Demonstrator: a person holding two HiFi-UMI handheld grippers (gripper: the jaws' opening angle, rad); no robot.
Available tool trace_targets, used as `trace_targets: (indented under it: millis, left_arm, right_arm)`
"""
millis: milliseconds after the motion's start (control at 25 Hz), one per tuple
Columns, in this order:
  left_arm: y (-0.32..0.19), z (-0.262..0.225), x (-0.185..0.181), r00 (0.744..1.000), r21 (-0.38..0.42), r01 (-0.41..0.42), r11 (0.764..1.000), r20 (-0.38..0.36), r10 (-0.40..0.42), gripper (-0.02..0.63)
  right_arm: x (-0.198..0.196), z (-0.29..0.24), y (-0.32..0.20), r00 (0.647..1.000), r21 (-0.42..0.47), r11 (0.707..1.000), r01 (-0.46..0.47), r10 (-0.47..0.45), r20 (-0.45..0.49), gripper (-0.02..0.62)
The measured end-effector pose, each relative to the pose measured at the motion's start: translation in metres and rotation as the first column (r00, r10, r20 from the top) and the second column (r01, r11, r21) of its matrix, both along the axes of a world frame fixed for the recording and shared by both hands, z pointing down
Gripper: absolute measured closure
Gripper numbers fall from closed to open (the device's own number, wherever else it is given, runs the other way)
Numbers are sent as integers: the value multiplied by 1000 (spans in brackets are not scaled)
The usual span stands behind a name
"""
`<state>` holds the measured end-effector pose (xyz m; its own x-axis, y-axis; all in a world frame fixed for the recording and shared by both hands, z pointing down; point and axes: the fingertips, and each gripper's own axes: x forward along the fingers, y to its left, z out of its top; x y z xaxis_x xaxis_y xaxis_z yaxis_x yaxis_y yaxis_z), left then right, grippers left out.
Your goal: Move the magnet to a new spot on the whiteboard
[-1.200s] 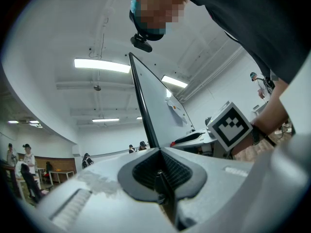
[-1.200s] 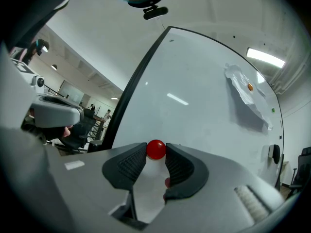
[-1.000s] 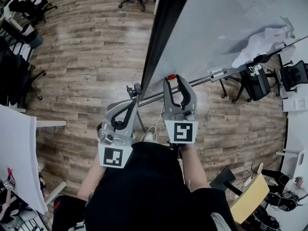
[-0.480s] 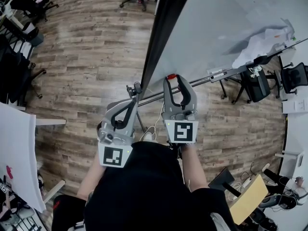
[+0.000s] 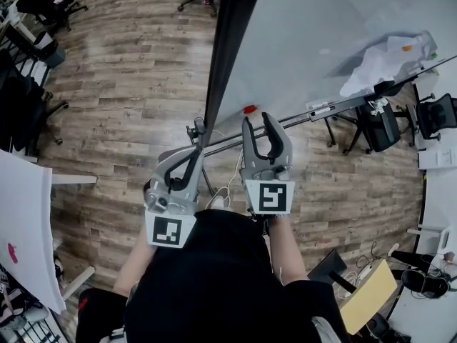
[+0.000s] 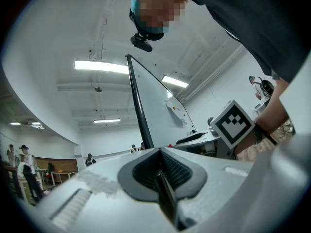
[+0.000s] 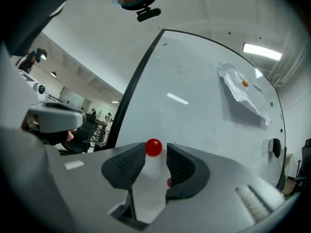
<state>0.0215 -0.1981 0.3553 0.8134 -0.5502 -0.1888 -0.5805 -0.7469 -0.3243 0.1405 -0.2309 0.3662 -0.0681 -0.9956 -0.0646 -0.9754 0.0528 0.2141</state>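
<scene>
A small red round magnet [image 5: 249, 109] [image 7: 153, 147] sticks low on the tilted whiteboard [image 5: 328, 27] [image 7: 194, 81], near its dark left edge. My right gripper [image 5: 255, 120] [image 7: 156, 155] points at it from just below. Its jaws are opening and the magnet sits just past the fingertips, free of the pads, with nothing between them. My left gripper [image 5: 191, 157] [image 6: 158, 153] hangs to the left, beside the board's dark edge, its jaws pressed together on nothing.
A crumpled white sheet [image 5: 382, 63] [image 7: 243, 93] is pinned high on the board by an orange magnet [image 5: 405, 48] [image 7: 245, 83]. The board's tray [image 5: 335, 106] runs along its lower edge. Office chairs [image 5: 435, 113] and a second board [image 5: 25, 227] stand on the wooden floor.
The red magnet was at the right gripper's fingertips a second ago; now a small gap shows between the tips and the magnet on the board. The left gripper has stayed put.
</scene>
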Motion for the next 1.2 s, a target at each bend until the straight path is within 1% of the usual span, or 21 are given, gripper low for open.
trace_targets:
  millis: [200,320,560,680,840,960,1200]
  left_arm:
    - [10,-4,10,1000,8,-13,1000,-2,13,604]
    - [18,-4,17,1000,11,-21,1000,-2,21,604]
    - [33,-6,29,999,14,-32,999,-5,32,604]
    - [42,-7,36,999,16,-35,999,-5,36,604]
    - [55,-8,45,999,21,-37,999,-4,37,604]
    - [67,-7,51,999,25,-38,999,-3,38,604]
    - [91,-4,69,999,26,-54,998,4,54,604]
  right_arm:
    - [5,-4,13,1000,5,1000,10,-10,-12,462]
    - [8,-5,24,1000,16,1000,14,-14,-5,489]
    - [13,-10,45,1000,33,999,17,-18,16,497]
    - [16,-16,57,999,50,999,14,-15,31,520]
    - [21,-21,75,1000,68,997,25,-26,16,524]
    - [21,-22,90,999,89,996,30,-31,10,540]
    - [30,-22,118,1000,90,996,19,-20,8,564]
